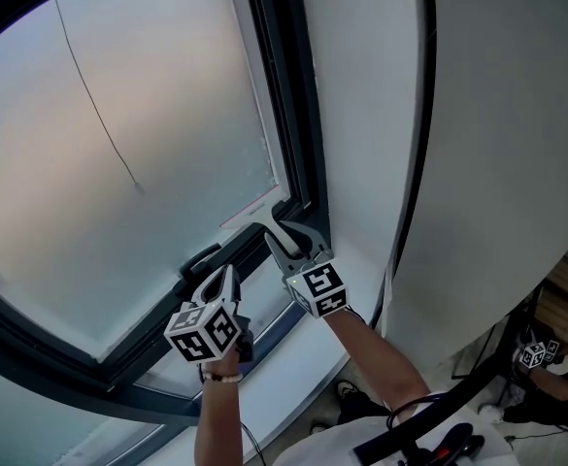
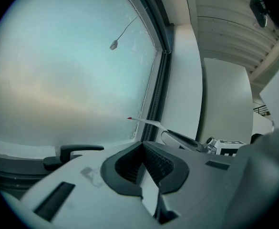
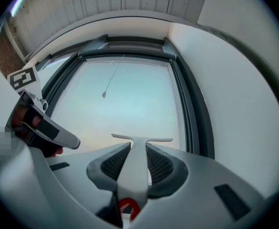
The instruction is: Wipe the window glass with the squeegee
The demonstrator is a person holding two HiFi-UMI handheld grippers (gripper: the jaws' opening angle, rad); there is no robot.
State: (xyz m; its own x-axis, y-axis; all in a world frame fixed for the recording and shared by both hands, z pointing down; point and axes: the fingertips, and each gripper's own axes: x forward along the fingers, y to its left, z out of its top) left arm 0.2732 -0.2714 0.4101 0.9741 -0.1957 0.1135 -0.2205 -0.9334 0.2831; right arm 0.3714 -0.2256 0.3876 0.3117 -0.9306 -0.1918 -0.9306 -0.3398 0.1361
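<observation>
The squeegee (image 3: 137,163) is white with a red ring at the handle end, and my right gripper (image 3: 138,159) is shut on its handle. Its blade (image 1: 250,211) lies against the frosted window glass (image 1: 118,163) near the lower right corner, next to the black frame (image 1: 288,95). In the left gripper view the squeegee (image 2: 146,122) shows edge-on with a red tip. My left gripper (image 1: 227,282) hangs just left of and below the right gripper (image 1: 282,239), close to the window handle (image 1: 201,258). The left gripper (image 2: 144,165) is shut with nothing in it.
A thin pull cord (image 1: 99,105) with a small end piece (image 2: 114,45) hangs across the glass. A white wall (image 1: 361,115) and a black cable (image 1: 415,163) stand right of the frame. The sill (image 1: 293,357) runs below. Another marker cube (image 1: 536,354) shows at lower right.
</observation>
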